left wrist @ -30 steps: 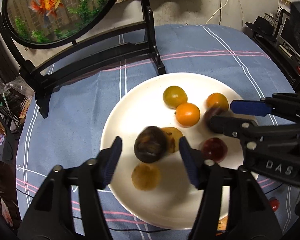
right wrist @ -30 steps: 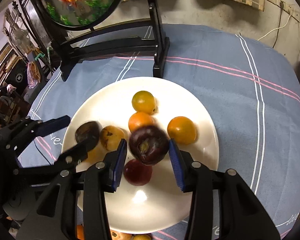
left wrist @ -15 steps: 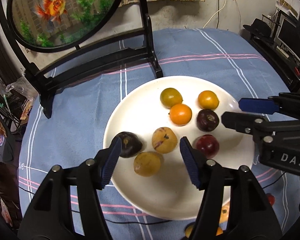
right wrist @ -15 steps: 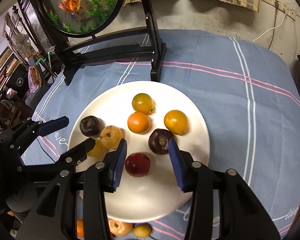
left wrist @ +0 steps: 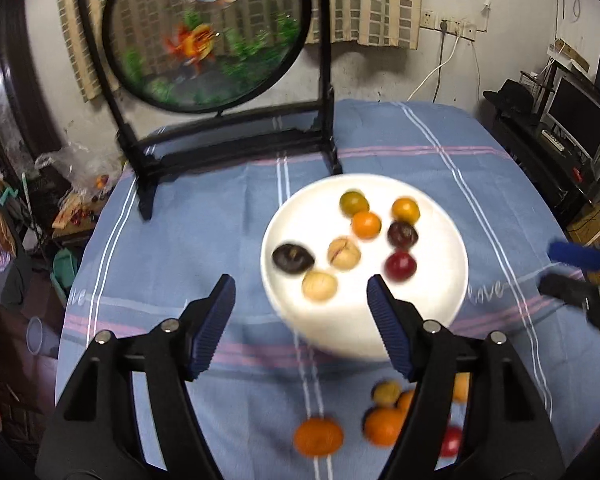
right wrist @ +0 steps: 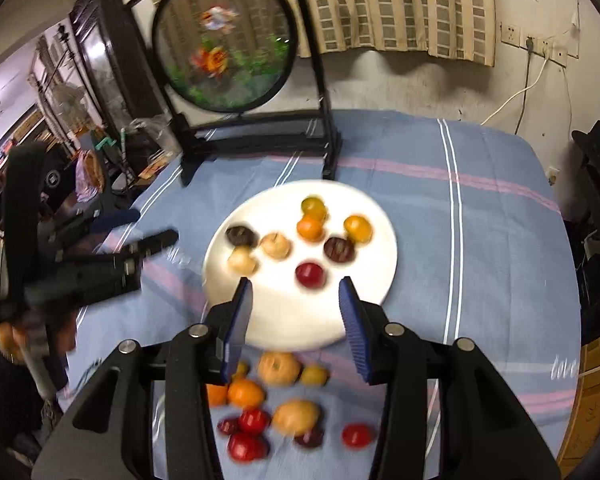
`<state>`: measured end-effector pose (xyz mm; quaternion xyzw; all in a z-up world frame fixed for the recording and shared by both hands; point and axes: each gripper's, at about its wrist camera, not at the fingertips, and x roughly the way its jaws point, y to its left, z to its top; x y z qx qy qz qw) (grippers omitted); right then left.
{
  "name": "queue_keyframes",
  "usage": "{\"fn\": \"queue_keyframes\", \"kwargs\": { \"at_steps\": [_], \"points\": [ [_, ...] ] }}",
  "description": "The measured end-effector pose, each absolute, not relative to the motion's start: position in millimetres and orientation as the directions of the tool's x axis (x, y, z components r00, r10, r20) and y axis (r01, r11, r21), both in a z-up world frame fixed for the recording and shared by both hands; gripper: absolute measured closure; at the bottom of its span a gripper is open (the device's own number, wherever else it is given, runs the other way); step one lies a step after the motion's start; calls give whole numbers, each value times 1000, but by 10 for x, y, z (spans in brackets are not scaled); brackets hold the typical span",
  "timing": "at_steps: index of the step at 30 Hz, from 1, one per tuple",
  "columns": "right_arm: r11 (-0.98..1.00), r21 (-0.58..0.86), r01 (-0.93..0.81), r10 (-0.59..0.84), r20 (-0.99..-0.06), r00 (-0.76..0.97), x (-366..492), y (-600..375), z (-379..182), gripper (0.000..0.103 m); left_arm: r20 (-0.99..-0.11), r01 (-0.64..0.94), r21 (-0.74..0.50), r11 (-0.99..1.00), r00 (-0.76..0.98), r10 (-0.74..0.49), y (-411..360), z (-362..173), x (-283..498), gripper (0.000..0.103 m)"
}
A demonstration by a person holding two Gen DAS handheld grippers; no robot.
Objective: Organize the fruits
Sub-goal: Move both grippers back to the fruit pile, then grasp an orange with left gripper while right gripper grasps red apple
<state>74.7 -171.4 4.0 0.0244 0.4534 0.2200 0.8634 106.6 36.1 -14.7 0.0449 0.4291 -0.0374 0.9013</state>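
fruits [right wrist: 276, 396] lie loose near the plate [right wrist: 364, 312]. your left gripper [left wrist: 300, 316] and right gripper [right wrist: 296, 320] gape wide, empty. lower squarely over one fruit before squeezing.

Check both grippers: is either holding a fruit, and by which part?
Nothing is held. The left gripper and right gripper are both open, with empty gaps between their fingers, above the plate.

Round goldfish panel [left wrist: 206, 36] in black stand [left wrist: 236, 140] at far edge of table [left wrist: 180, 216], upright. Blue striped tablecloth [right wrist: 480, 240] over table. Checked curtain [right wrist: 400, 8] on wall behind. Wall sockets [right wrist: 536, 46] with white cable [right wrist: 512, 100] hanging, far right. Monitor [left wrist: 576, 110] and black hat [left wrist: 508, 96] on shelving past right edge. Floor clutter past left edge, blurred.
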Motion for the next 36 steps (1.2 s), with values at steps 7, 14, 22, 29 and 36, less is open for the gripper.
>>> {"fn": "queue_keyframes", "kwargs": {
  "at_steps": [7, 14, 22, 29, 36],
  "points": [
    [895, 221, -387, 378, -837, 396, -206, -1563, -579, 34, -832, 104, 27, 994, 553, -35, 577, -574, 401, 33],
    [907, 200, -370, 325, -891, 317, -483, -1396, -1139, 34, -909, 103, -18, 995, 412, -59, 666, -1186, -213, 33],
    [901, 157, -405, 284, -918, 275, -342, -1171, -1346, 49, -920, 94, -20, 995, 387, -56, 709, -1348, -244, 31],
    [887, 200, -416, 321, -914, 247, -382, -1180, -1303, 63, -910, 128, -8, 992, 411, -61, 576, -1341, 123, 31],
    [903, 241, -356, 337, -911, 239, -449, -1348, -1255, 63, -913, 155, 12, 988, 404, -52, 438, -1452, 390, 31]
  ]
}}
